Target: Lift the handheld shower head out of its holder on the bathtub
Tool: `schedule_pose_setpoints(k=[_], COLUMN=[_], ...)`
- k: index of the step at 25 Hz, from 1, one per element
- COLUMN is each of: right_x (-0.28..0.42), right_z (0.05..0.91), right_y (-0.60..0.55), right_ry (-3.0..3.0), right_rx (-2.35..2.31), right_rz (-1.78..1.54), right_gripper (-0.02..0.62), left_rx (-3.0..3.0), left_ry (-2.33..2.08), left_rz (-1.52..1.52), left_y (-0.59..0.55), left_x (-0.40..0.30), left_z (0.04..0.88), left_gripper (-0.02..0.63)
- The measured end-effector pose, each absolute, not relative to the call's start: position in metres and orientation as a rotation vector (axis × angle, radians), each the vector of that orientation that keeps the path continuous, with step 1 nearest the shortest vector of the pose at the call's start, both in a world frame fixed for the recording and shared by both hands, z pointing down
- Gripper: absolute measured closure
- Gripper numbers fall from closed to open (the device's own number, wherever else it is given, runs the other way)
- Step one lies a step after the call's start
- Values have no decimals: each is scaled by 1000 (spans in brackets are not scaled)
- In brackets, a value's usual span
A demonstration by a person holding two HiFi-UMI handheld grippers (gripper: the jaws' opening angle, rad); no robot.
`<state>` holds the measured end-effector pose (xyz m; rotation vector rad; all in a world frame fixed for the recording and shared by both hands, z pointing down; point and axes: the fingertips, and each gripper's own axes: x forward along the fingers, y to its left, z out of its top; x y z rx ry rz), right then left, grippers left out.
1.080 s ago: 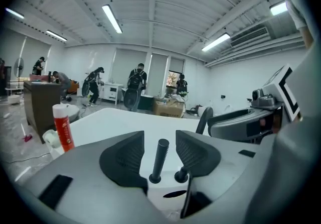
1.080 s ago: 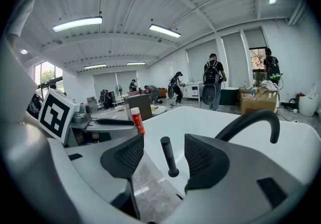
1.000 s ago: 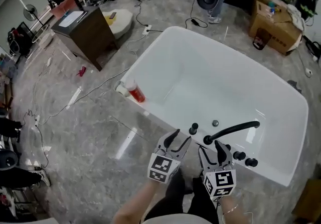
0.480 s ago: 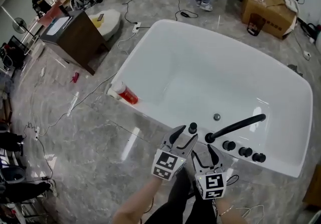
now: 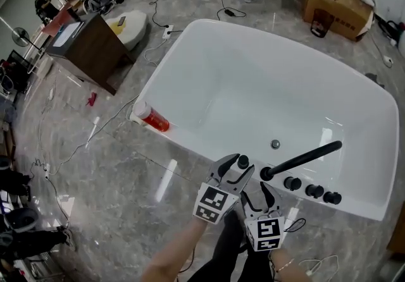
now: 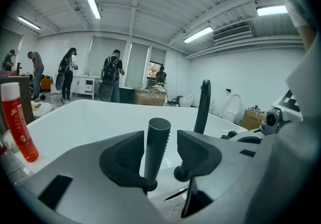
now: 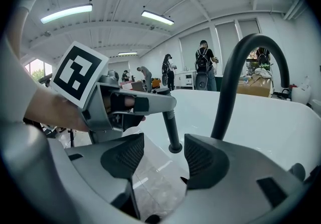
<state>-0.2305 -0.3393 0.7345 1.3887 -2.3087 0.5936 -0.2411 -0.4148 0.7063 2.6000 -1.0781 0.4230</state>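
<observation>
I'm bracketing shower head point(image 6: 157, 145) w/ L gripper point(image 5: 235, 170)
Jaws just been opening, spread, not pinching; R gripper point(image 7: 163, 160) spread, empty. Closing off-centre, I'm risking a slip.

Slim dark handheld shower head point(image 6: 157, 150) standing bolt upright – flat round top, ridged strip down one side near the top – foot seated snug in its small round holder point(image 7: 175, 148). Planted on the near rim of the white bathtub point(image 5: 253, 72), not yet lifted out.

One bathtub point(image 5: 209, 66), one shower head point(image 5: 242, 161), one spout point(image 5: 307, 156), three knobs point(image 5: 292, 183) point(image 5: 314, 191) point(image 5: 332, 198), one red bottle point(image 5: 152, 119), two tongs point(image 5: 235, 167) point(image 5: 262, 191).
</observation>
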Motion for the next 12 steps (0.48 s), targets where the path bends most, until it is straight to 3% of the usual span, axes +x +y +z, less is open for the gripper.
schedule_pose_setpoints(k=[12], right_x=[-234], right_z=[748], right_y=[-336], right_ry=[-2295], right_rx=[1381], right_rz=[617], right_gripper=[356], left_rx=[2695], left_ry=[-979], left_rz=[503], left_y=[-419], left_x=[-236], left_z=[711], left_gripper=[453])
